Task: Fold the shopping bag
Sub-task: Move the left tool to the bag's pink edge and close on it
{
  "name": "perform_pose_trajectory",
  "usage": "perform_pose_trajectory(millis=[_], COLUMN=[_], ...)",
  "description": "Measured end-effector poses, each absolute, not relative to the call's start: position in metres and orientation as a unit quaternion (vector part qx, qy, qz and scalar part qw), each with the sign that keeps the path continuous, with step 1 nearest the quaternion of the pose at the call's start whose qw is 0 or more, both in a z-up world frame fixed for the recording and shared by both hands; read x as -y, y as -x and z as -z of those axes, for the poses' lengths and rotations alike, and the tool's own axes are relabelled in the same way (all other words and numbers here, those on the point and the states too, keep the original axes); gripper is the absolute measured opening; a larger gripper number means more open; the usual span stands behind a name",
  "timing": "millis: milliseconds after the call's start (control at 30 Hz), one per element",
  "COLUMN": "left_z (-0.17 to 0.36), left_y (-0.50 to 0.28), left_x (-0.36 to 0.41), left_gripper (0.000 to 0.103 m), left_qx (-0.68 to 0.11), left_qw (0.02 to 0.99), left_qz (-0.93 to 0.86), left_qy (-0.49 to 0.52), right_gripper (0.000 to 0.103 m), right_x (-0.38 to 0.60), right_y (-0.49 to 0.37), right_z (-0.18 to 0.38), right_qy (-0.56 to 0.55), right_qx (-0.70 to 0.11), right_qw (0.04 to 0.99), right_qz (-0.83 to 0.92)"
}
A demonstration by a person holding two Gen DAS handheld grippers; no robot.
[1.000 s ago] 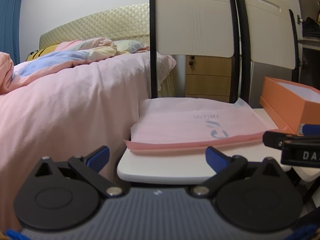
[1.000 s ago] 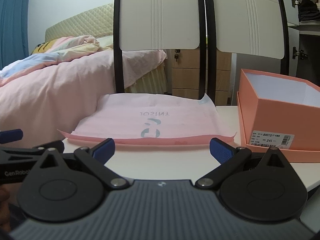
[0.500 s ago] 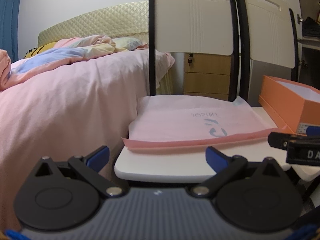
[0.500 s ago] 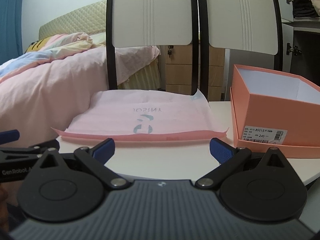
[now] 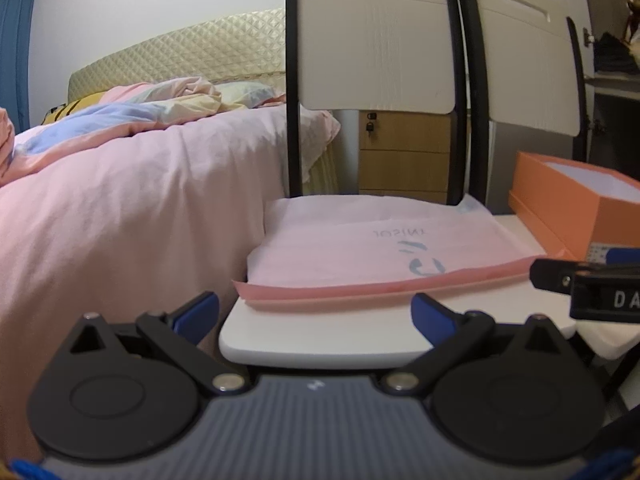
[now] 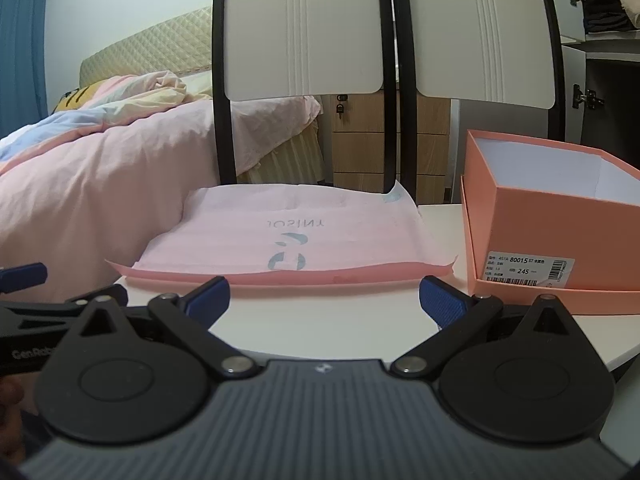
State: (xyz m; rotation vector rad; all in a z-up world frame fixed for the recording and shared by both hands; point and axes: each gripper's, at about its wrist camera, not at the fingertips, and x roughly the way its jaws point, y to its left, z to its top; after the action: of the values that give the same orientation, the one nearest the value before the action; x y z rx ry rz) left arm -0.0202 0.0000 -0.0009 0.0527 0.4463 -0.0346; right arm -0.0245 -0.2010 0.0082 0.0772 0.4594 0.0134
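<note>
Both tongs spread wide, nothing held: left tongs and right tongs hovering short of the near edge of the shopping bag, no contact.

Bag lying flat on the white table (surface may be two chair seats pushed together; cannot tell), left end overhanging toward the bed, right end just beside the orange box.

Long axis running left to right across both views. Printed logo upside down from here, so top of bag judged to point away, toward the chair backs. Handles not visible.

Risks, judged:
- Thin, limp sheet; pinching only the upper layer at the near lip likely, giving a skewed fold.
- Uneven lift between the two sides, crease off square.
- Drag toward the overhang, bag sliding off the left edge.
- Right side crowded by box; nudge possible.
</note>
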Motion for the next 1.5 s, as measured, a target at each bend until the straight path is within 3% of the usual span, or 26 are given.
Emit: perform_pose_trajectory(millis=[500, 667, 933, 1267, 1500], left_z=[-0.004, -0.018, -0.027, -0.026, 0.013], left_y=[0.038, 0.047, 0.017, -0.070, -0.141], left_x=[-0.014, -0.006, 0.029, 0.072, 0.058], left_gripper=[0.103, 0.103, 0.103, 0.103, 0.084], left_qx=[-0.135, -0.096, -0.192, -0.229, -0.293], left_qw=[0.990, 0.992, 0.948, 0.854, 0.838], left_qz=[0.034, 0.064, 0.174, 0.323, 0.375], left_qy=[0.015, -0.045, -0.185, -0.337, -0.266], right_gripper=[0.103, 0.103, 0.103, 0.103, 0.103], right_x=[0.236, 0.249, 0.263, 0.285, 0.291], right_y=[0.051, 0.040, 0.021, -0.012, -0.035], right_z=[-0.052, -0.091, -0.107, -0.097, -0.067], right_qy=[-0.104, -0.132, -0.130, -0.149, -0.154], right_qx=[-0.147, -0.146, -0.156, -0.180, -0.199], right_qw=[0.980, 0.973, 0.969, 0.960, 0.956], right_qz=[-0.087, -0.124, -0.143, -0.152, -0.148])
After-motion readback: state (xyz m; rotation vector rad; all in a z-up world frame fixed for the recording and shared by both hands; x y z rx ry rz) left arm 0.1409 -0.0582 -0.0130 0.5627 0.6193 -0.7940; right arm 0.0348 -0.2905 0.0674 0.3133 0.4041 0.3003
